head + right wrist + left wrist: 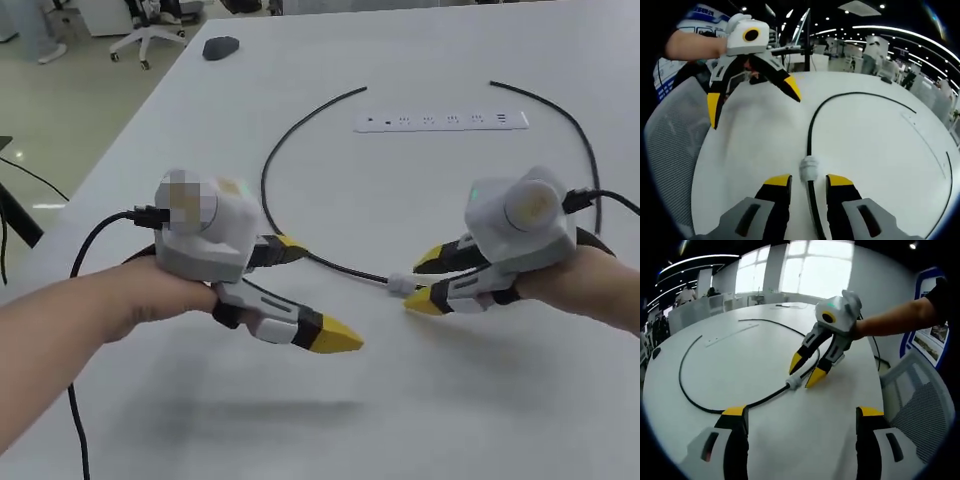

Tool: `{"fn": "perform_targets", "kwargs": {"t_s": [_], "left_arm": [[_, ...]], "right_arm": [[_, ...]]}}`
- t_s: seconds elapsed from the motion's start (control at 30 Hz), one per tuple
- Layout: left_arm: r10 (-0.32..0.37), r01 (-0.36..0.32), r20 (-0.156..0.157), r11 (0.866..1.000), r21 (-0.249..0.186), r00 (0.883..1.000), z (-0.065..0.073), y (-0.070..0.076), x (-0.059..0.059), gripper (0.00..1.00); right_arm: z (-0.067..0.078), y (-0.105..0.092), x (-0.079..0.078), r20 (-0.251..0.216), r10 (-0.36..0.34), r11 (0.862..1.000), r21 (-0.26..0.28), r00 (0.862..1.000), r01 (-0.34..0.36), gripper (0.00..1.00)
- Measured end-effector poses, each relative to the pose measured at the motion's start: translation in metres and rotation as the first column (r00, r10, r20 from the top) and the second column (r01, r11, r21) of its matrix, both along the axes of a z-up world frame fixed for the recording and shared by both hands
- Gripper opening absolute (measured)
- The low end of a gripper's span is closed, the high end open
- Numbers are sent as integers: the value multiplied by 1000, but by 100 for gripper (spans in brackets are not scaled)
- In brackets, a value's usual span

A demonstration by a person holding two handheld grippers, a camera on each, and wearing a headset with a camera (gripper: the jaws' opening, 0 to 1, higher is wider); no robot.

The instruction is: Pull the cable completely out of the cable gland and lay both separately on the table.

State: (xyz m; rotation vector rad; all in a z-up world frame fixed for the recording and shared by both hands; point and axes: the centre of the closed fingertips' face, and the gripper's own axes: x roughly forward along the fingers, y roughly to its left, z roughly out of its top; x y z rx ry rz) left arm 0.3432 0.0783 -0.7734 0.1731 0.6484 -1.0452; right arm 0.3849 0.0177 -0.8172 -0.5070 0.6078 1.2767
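A long black cable (268,165) curves across the white table (420,400). A small white cable gland (400,285) is still threaded on it near the middle. My right gripper (415,283) is open, its yellow tips on either side of the gland (809,169), apart from it. The cable (812,125) runs back between those jaws (808,181). My left gripper (320,295) hovers wide open to the gland's left, holding nothing. From the left gripper (802,415) I look across at the gland (792,384) and the right gripper (805,372). The left gripper (754,105) faces the right one.
A white power strip (440,121) lies inside the cable's arc at the back. A dark mouse (220,46) rests near the far left edge. The cable's other stretch (585,150) runs along the right side. An office chair (150,35) stands on the floor beyond the table.
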Motion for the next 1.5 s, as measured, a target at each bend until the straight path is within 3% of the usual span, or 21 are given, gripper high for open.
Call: {"fn": "perform_targets", "kwargs": {"t_s": [0.03, 0.07, 0.13, 0.17, 0.27, 0.3, 0.47, 0.57, 0.63, 0.7, 0.8, 0.97, 1.03, 1.17, 1.33, 1.5], "left_arm": [[0, 0, -7, 1000, 0, 1000, 0, 0, -1, 86], [12, -13, -39, 1000, -28, 999, 2, -3, -4, 85], [26, -26, -1, 997, -68, 1000, 8, -7, -1, 88], [35, -35, 1, 997, -74, 999, 9, -8, -1, 90], [42, -43, -17, 996, -76, 999, 5, -8, -3, 89], [42, -44, -19, 996, -75, 999, 5, -8, -3, 90], [49, -51, -39, 997, -52, 998, -1, -4, -7, 84], [66, -67, -24, 996, -51, 998, 1, -4, -4, 71], [92, -95, -45, 992, -78, 995, 3, -5, -3, 68], [106, -111, -56, 989, -100, 993, 5, -7, -1, 73], [113, -119, -65, 988, -100, 992, 4, -9, -2, 77], [98, -111, -102, 985, -130, 990, 6, -21, -10, 72], [91, -106, -104, 984, -146, 990, 7, -28, -13, 71], [47, -62, -109, 989, -138, 993, 3, -41, -23, 67], [16, -39, -129, 983, -178, 991, 4, -59, -26, 68], [-69, 45, -121, 981, -190, 990, 5, -81, -32, 57]], "right_arm": [[-1, 0, 1, 3, 0, 1000, -2, 1000, 0, 21], [-2, 0, 2, 1, -3, 1000, 0, 1000, 3, 20], [-5, 0, 3, 4, -6, 1000, -6, 1000, 6, 18], [-4, 2, 2, -3, -4, 1000, 4, 1000, 4, 18], [-3, 4, 3, 22, -1, 1000, 2, 1000, 1, 13], [-4, 4, 1, 1, -1, 1000, 2, 1000, 1, 13], [-4, 6, 4, -17, -24, 1000, 17, 1000, 24, 11], [-4, 8, 1, -35, -29, 999, 41, 999, 31, 9], [-4, 6, 0, -34, -38, 998, 42, 999, 40, 9], [-4, 5, -5, -64, -38, 998, 48, 997, 41, 8], [-5, -1, -14, -68, -18, 999, 27, 998, 19, 8], [-4, -9, -32, -85, 34, 999, 22, 996, -32, 8], [-5, -11, -38, -87, 57, 998, 17, 995, -56, 8], [-9, -23, -54, -80, 117, 993, -15, 990, -119, 8], [3, -29, -72, -47, 174, 985, 12, 984, -173, 8], [27, -30, -91, -21, 231, 972, 47, 973, -229, 7]]}}
